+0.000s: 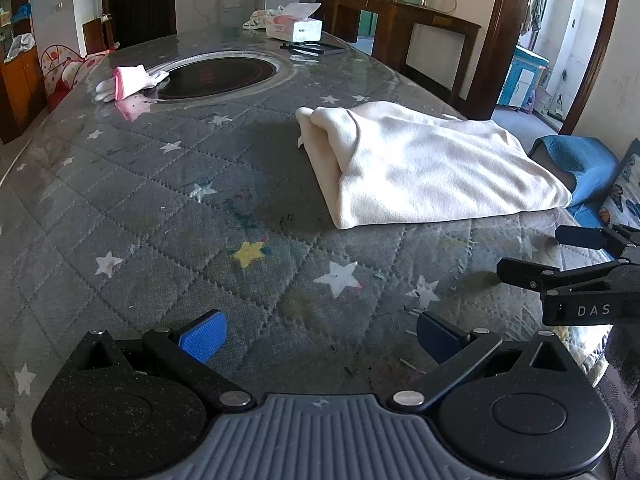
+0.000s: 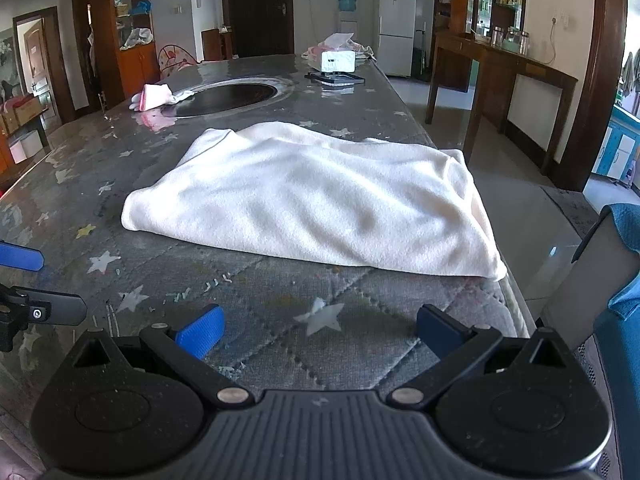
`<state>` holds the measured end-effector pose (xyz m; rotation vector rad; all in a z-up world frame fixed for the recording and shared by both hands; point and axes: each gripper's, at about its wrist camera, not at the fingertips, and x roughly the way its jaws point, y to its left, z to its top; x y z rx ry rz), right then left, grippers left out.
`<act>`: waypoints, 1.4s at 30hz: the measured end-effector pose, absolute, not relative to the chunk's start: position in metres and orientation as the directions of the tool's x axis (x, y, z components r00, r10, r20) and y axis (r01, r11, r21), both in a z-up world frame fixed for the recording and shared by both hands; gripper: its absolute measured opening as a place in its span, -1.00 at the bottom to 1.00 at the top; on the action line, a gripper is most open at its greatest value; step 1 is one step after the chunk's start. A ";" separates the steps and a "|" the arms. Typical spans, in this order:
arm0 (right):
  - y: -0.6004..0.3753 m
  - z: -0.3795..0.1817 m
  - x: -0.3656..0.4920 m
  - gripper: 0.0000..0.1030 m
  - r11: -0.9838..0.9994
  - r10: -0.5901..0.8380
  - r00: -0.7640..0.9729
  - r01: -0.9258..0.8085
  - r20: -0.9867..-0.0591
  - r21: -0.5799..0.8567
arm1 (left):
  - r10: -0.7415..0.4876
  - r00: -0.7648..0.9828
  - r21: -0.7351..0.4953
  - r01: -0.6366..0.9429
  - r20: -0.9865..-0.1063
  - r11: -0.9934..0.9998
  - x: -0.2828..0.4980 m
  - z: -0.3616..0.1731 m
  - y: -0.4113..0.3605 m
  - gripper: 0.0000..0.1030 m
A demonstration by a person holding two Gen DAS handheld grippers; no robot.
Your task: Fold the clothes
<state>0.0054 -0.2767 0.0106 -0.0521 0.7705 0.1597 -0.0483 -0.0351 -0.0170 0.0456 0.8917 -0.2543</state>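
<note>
My left gripper (image 1: pixel 322 338) hovers low over the grey quilted table cover printed with white stars (image 1: pixel 168 216), its blue-padded fingers (image 1: pixel 204 340) spread wide apart with nothing between them. My right gripper (image 2: pixel 320 336) does the same a little to the side, its blue pads (image 2: pixel 202 332) also held well apart and empty, above the near edge of the cover.

The cream-white folded fleece garment (image 2: pixel 312 200) lies flat on the table ahead of both grippers, apart from each of them. From the right wrist view it spreads as a wide, softly rippled slab, its right-hand corner reaching the table's edge. From the left wrist view it sits to the right, and its left end shows stacked layers with a rounded fold on top.

In the left wrist view my right gripper appears at the right margin as black arms, one marked with white letters. In the right wrist view a blue pad and a black arm of my left gripper poke in from the left margin.

Farther back, a round dark glass cooktop with a silver rim (image 1: pixel 216 78) is set into the table. A pink and white glove (image 1: pixel 130 82) lies touching its left rim. At the far end stand a white tissue box (image 1: pixel 296 26) and a flat black frame-like object (image 1: pixel 312 48) just beside it. A blue cushioned chair (image 1: pixel 576 164) stands off the table's right side.
</note>
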 end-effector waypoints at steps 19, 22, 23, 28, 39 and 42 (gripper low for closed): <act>-0.277 0.009 0.003 1.00 0.987 0.125 0.721 -0.163 -0.682 0.009 | -0.136 0.612 0.013 0.233 -0.779 0.973 -0.051 -0.021 -0.047 1.00; -0.276 0.009 0.004 1.00 0.987 0.125 0.720 -0.163 -0.683 0.009 | -0.134 0.612 0.014 0.231 -0.779 0.973 -0.051 -0.021 -0.048 1.00; -0.276 0.009 0.004 1.00 0.987 0.125 0.720 -0.163 -0.683 0.008 | -0.134 0.613 0.014 0.231 -0.779 0.973 -0.051 -0.021 -0.048 1.00; -0.277 0.009 0.003 1.00 0.987 0.125 0.721 -0.163 -0.681 0.009 | -0.123 0.617 0.020 0.219 -0.777 0.975 -0.051 -0.022 -0.049 1.00; -0.277 0.008 0.003 1.00 0.987 0.125 0.722 -0.163 -0.681 0.009 | -0.121 0.620 0.021 0.217 -0.775 0.976 -0.051 -0.022 -0.050 1.00; -0.277 0.009 0.003 1.00 0.987 0.125 0.722 -0.163 -0.681 0.008 | -0.122 0.620 0.021 0.218 -0.775 0.976 -0.051 -0.022 -0.050 1.00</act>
